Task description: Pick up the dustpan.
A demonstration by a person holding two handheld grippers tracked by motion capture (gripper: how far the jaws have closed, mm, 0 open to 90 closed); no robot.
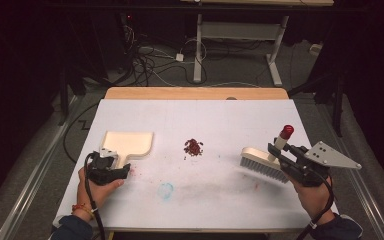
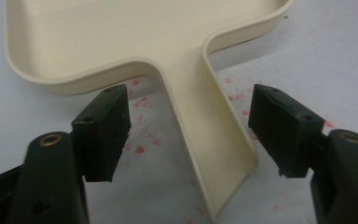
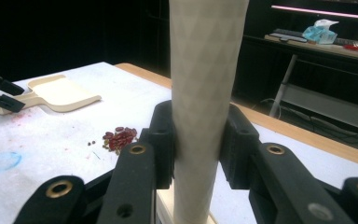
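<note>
A cream dustpan (image 1: 129, 142) lies flat at the left of the white table top, its short handle (image 2: 205, 130) pointing toward me. My left gripper (image 1: 114, 159) sits low at that handle with one jaw on each side; a gap shows at both pads, so it is open. A small heap of red beans (image 1: 193, 146) lies mid-table. At the right, my right gripper (image 1: 280, 152) is shut on the pale handle (image 3: 205, 70) of a brush (image 1: 264, 164), whose white bristles rest on the table and whose red tip (image 1: 286, 131) points up.
A blue smear (image 1: 166, 190) and faint red stains mark the white sheet near the front. The table's wooden far edge (image 1: 195, 93) borders a floor with cables and a desk frame (image 1: 240, 30). The dustpan (image 3: 58, 93) and beans (image 3: 120, 137) lie left of the brush.
</note>
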